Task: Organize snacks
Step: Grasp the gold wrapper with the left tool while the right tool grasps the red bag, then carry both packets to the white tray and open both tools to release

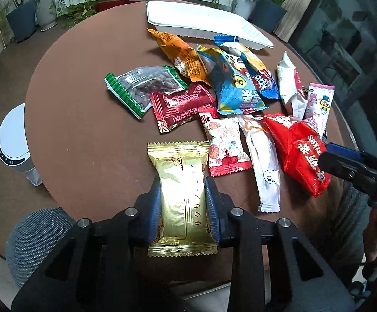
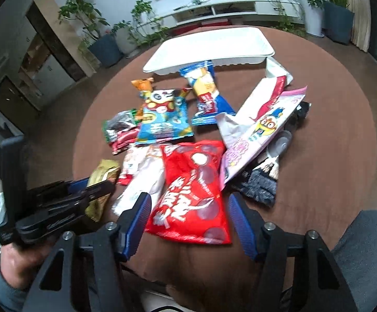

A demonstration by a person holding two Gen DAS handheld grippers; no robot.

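Observation:
My left gripper (image 1: 184,202) is shut on a gold snack packet (image 1: 182,195), near the front of the round brown table (image 1: 79,119); the packet also shows in the right wrist view (image 2: 102,179). My right gripper (image 2: 188,218) is open, its blue fingers (image 2: 136,215) on either side of the near end of a red snack bag (image 2: 191,195), not closed on it. The red bag also shows in the left wrist view (image 1: 297,148). Several other snack packets lie in a heap mid-table. A white tray (image 1: 201,23) sits empty at the far side (image 2: 209,46).
A green-edged nut bag (image 1: 141,85), a dark red packet (image 1: 180,104), a blue panda bag (image 2: 162,119) and a pink packet (image 2: 258,135) lie in the heap. A white bin (image 1: 14,140) stands left of the table. Potted plants line the far wall.

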